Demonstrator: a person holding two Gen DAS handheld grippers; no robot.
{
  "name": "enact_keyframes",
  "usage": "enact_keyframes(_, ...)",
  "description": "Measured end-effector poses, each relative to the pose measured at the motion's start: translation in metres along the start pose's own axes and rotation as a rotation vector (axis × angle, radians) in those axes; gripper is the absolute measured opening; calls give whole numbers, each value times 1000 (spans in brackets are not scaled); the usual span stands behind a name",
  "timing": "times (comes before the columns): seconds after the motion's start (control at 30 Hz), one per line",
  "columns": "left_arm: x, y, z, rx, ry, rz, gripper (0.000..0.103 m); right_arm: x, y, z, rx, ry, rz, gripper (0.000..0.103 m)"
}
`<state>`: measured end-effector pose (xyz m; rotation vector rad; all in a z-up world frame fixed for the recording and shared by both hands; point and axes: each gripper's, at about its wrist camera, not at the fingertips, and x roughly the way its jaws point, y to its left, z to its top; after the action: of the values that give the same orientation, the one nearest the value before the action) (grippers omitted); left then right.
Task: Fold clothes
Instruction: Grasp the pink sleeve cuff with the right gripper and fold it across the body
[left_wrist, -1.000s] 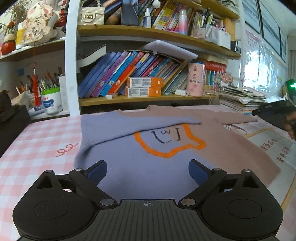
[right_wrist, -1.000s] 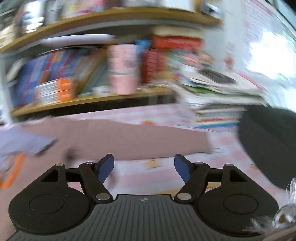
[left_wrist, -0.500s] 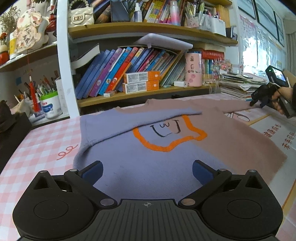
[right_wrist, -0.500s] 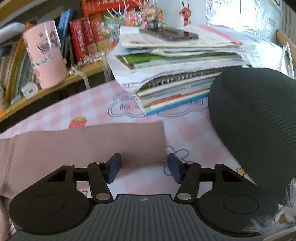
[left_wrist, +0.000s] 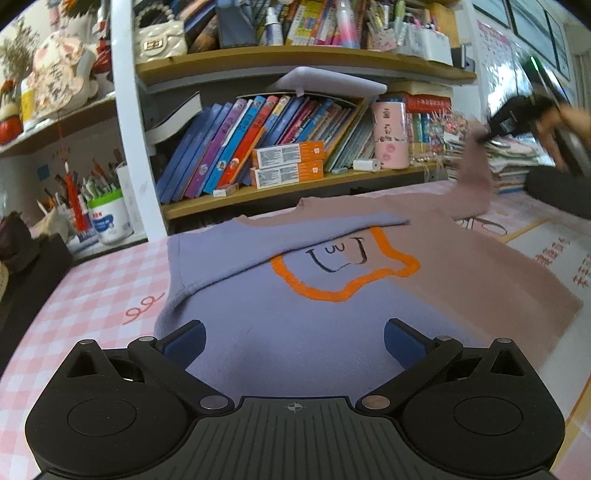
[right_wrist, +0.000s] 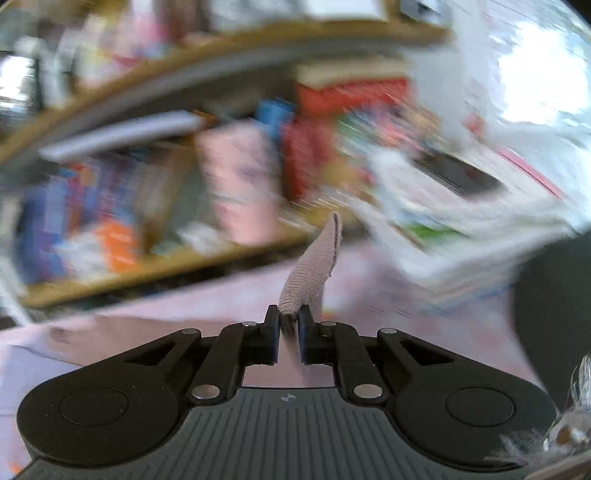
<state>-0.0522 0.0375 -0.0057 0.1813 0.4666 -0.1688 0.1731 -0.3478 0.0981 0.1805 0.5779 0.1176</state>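
Fingers of the left gripper (left_wrist: 293, 338) stand spread wide over the near hem of the sweater (left_wrist: 332, 295) lying flat on the pink checked table (left_wrist: 92, 295), while the right gripper (right_wrist: 288, 328) pinches its brown sleeve (right_wrist: 314, 273), lifted off the table.

Lilac-and-mauve sweater (left_wrist: 332, 314) with orange outline; pink-checked tablecloth (left_wrist: 92, 295).
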Motion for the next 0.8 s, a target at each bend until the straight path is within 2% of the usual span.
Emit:
enact_keyframes(0.23,1,-8,0,53,6,7,103,-32,106,34,-95,-110,310,9)
enact_keyframes(0.4,1,-4,0,32,7,10,103,-34,179,40,-173,-123,480,9)
enact_keyframes(0.5,1,-3,0,23,8,10,103,-30,211,33,-212,-103,540,9)
enact_keyframes(0.6,1,-3,0,27,6,9,103,-20,231,22,-239,-71,560,9)
enact_keyframes(0.8,1,-2,0,30,0,6,103,7,245,-3,-209,8,583,9)
